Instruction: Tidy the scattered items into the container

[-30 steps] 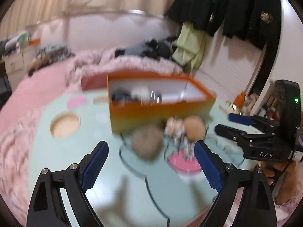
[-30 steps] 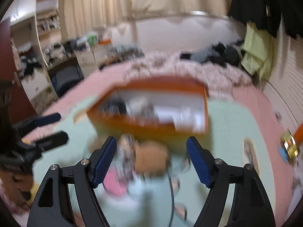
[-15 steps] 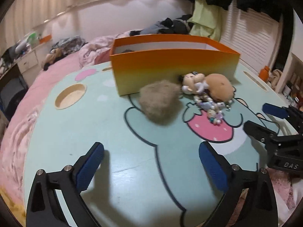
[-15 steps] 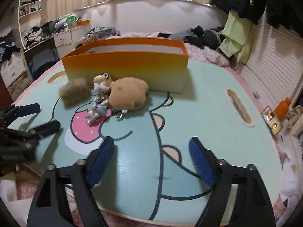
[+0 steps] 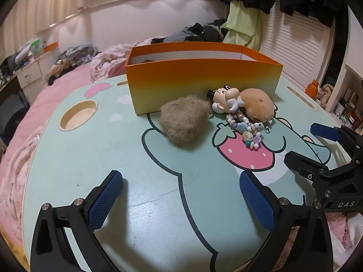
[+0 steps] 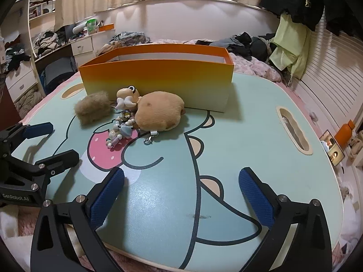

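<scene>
Cluttered bedroom, pale green cartoon surface (image 5: 95, 158), orange container (image 5: 204, 79) at its far side, furry pouch (image 5: 183, 122), figurine (image 5: 224, 98), tan plush (image 5: 256, 107), bead chain (image 5: 247, 131) just before it, left hand-held gripper (image 5: 181, 199) wide, empty, right hand-held gripper (image 6: 181, 192) opening, empty.

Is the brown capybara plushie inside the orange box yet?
No, it is still outside. The capybara plushie lies on the table in front of the orange box, against its front wall.
</scene>
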